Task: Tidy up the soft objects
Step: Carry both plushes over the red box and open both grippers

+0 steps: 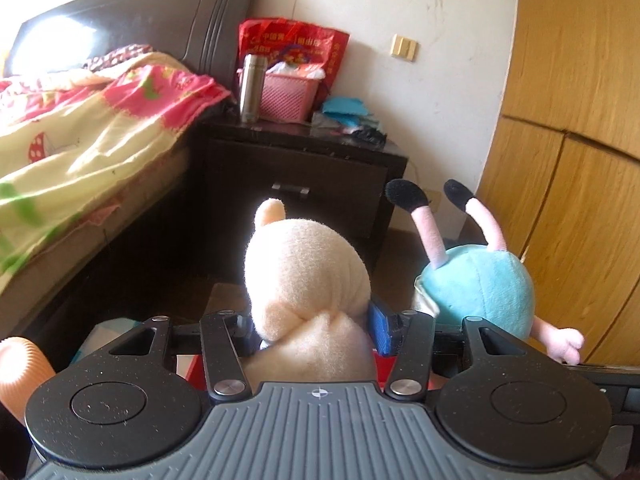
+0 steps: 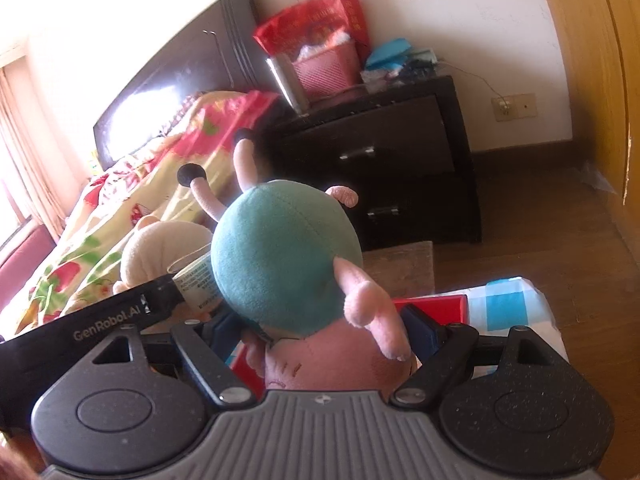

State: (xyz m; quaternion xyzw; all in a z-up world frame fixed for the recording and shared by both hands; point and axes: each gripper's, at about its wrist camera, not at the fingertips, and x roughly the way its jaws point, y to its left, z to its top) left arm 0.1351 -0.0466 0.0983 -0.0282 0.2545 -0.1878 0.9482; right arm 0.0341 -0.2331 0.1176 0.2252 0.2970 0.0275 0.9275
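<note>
Left wrist view shows the left gripper (image 1: 316,330) pinching a cream plush toy (image 1: 308,276) low in the middle of the frame; its blue pads press into the toy's narrow part, likely because that squeezes down enough for a firm hold. The toy's rounded bulk and one small ear stick up past the fingers and block the floor ahead. To the right of it hangs a blue-bodied pig plush (image 1: 476,288), feet uppermost, its pink legs ending in black shoes.

Right wrist view shows the right gripper (image 2: 320,344) clamped on that same pig plush (image 2: 280,264) at the pink head, so the body tips forward and the legs point toward the upper middle. The cream toy peeks out at centre left, just beside the pig. Both toys appear lifted clear of any surface, which suggests they are being carried together toward a place to set them, perhaps the bed (image 1: 80,132) at the left, though the target cannot be told.

A dark nightstand (image 2: 384,152) stands against the wall, bearing a pink basket (image 1: 286,96), a steel flask (image 1: 252,88) and a red bag (image 1: 292,46). The pig's face is hidden by the gripper body. A red box and a blue-and-white cloth under the right gripper are mostly covered.
</note>
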